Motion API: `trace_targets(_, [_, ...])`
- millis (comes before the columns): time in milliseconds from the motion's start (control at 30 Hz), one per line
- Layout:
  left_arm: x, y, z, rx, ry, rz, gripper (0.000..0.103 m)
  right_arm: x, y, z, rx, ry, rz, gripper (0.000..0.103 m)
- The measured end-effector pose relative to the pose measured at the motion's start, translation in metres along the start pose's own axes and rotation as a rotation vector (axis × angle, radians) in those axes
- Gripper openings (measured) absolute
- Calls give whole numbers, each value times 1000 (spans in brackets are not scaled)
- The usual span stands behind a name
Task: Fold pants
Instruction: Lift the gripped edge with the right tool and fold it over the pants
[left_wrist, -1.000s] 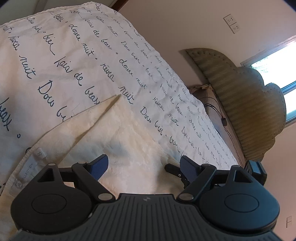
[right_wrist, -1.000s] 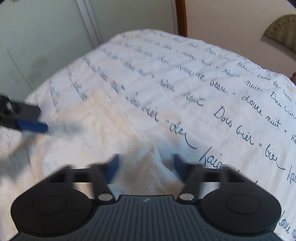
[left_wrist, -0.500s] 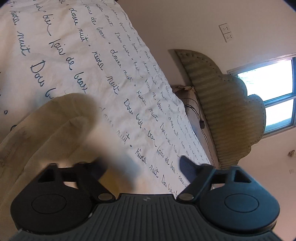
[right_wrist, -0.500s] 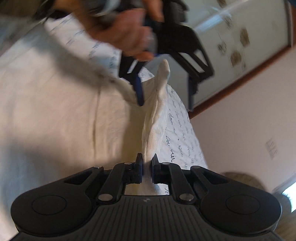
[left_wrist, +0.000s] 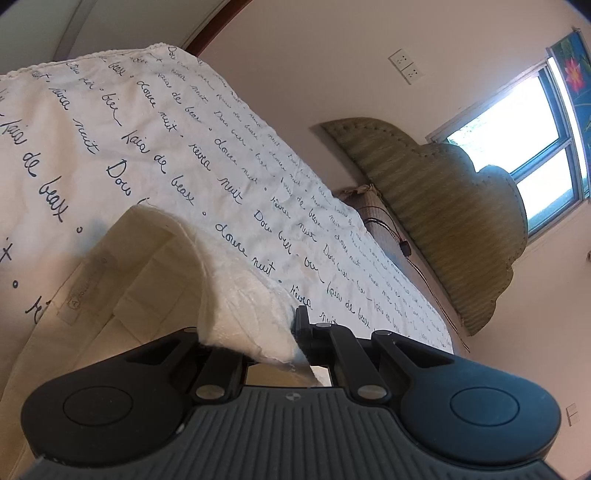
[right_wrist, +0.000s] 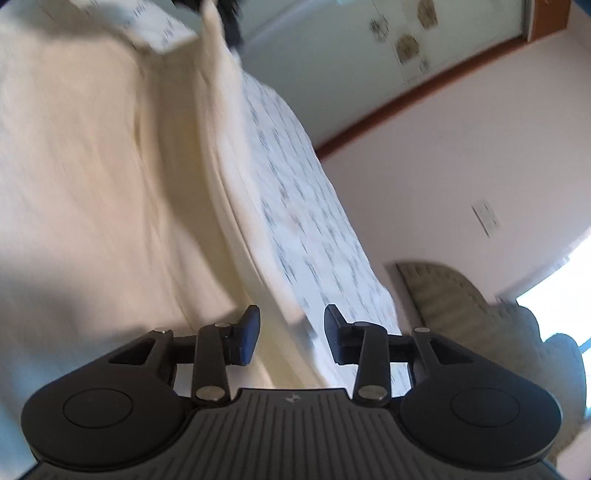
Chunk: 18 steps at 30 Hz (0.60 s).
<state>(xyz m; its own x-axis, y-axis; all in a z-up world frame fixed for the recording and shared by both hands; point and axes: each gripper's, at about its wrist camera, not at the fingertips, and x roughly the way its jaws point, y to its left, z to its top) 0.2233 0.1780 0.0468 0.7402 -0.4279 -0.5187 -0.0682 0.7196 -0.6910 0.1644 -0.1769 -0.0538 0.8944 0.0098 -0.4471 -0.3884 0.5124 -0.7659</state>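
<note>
Cream pants (left_wrist: 155, 280) lie on a white bedspread (left_wrist: 184, 147) printed with blue handwriting. My left gripper (left_wrist: 291, 328) is shut on the pants' edge, which rises in an arch and drapes over the left finger. A sewn label (left_wrist: 77, 302) shows on the inner side. In the blurred right wrist view, the pants (right_wrist: 110, 184) fill the left half and the bedspread (right_wrist: 314, 229) runs beside them. My right gripper (right_wrist: 291, 325) has its jaws opening. A fold of the pants runs between the fingers, and the pads do not press on it.
A padded olive headboard (left_wrist: 461, 206) stands against the wall at the far end of the bed, under a bright window (left_wrist: 517, 147). A cable (left_wrist: 402, 247) hangs by the bedside. Pale wardrobe doors (right_wrist: 369, 55) with a wooden frame stand beyond the bed.
My left gripper went from wide open to shut on the pants' edge and lifted it. My right gripper rolled over, was shut on a fold, and now has its jaws apart.
</note>
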Motion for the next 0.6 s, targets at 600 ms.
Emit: trace_targets(600, [-55, 5, -26, 199, -37, 17, 7, -70, -9, -43, 18, 92, -125, 3])
